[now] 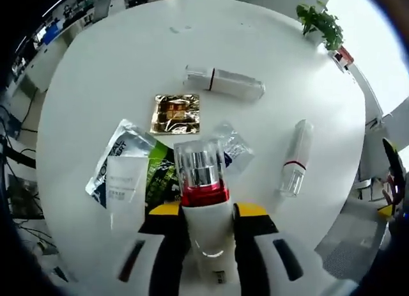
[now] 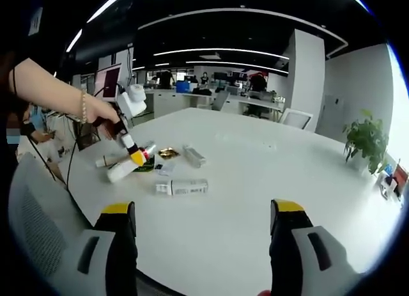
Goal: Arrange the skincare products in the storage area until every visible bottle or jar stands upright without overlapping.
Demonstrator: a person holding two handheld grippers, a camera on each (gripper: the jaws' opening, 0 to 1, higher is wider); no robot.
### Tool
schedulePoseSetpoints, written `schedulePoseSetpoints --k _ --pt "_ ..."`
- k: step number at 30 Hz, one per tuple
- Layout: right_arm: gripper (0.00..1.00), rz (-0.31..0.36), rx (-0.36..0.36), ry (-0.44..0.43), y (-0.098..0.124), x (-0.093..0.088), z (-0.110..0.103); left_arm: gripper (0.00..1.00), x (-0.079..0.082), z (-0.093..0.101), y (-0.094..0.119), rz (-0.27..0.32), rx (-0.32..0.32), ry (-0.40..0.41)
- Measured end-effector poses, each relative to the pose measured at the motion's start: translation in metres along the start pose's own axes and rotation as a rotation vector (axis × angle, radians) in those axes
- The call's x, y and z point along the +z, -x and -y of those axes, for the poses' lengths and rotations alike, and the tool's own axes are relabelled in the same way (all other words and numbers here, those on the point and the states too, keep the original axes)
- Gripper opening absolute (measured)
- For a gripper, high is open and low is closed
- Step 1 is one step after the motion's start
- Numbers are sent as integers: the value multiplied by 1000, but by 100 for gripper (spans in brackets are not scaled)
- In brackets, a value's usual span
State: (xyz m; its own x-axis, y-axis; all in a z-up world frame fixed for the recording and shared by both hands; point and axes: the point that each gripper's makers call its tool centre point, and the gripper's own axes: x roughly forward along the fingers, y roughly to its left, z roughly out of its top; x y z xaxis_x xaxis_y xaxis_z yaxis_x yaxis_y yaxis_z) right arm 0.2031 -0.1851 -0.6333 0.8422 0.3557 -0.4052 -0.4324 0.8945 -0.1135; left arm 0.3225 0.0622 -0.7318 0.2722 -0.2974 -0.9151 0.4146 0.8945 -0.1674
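Observation:
My left gripper (image 1: 204, 211) is shut on a white bottle (image 1: 203, 181) with a red band and a clear silver-cored cap, held above the white table (image 1: 115, 66). Beneath it lie a white tube (image 1: 124, 184), a green sachet (image 1: 161, 176), a clear sachet (image 1: 231, 148) and a gold sachet (image 1: 176, 113). One white bottle (image 1: 225, 82) lies on its side farther off, and a red-banded bottle (image 1: 295, 158) lies at the right. In the right gripper view, my right gripper (image 2: 203, 227) is open and holds nothing. It stands well short of a lying bottle (image 2: 183, 187). A hand holds the left gripper (image 2: 133, 152) there.
A potted plant (image 1: 319, 20) stands at the table's far edge, also seen as the plant (image 2: 365, 139) at the right. Office desks and chairs (image 2: 217, 98) lie beyond the table. Bare tabletop (image 2: 268, 168) stretches between my right gripper and the products.

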Motion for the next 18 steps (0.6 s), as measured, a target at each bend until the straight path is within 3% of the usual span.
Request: schedulePoseSetpoints --k 10,12,18 --pt "85 12 31 -19 0 2 -5 25 13 3 15 99 -94 21" --pt "83 16 52 -30 0 3 -9 25 14 14 23 129 -119 16" --pt "81 27 90 -39 -1 5 -15 24 13 16 31 182 -124 -13"
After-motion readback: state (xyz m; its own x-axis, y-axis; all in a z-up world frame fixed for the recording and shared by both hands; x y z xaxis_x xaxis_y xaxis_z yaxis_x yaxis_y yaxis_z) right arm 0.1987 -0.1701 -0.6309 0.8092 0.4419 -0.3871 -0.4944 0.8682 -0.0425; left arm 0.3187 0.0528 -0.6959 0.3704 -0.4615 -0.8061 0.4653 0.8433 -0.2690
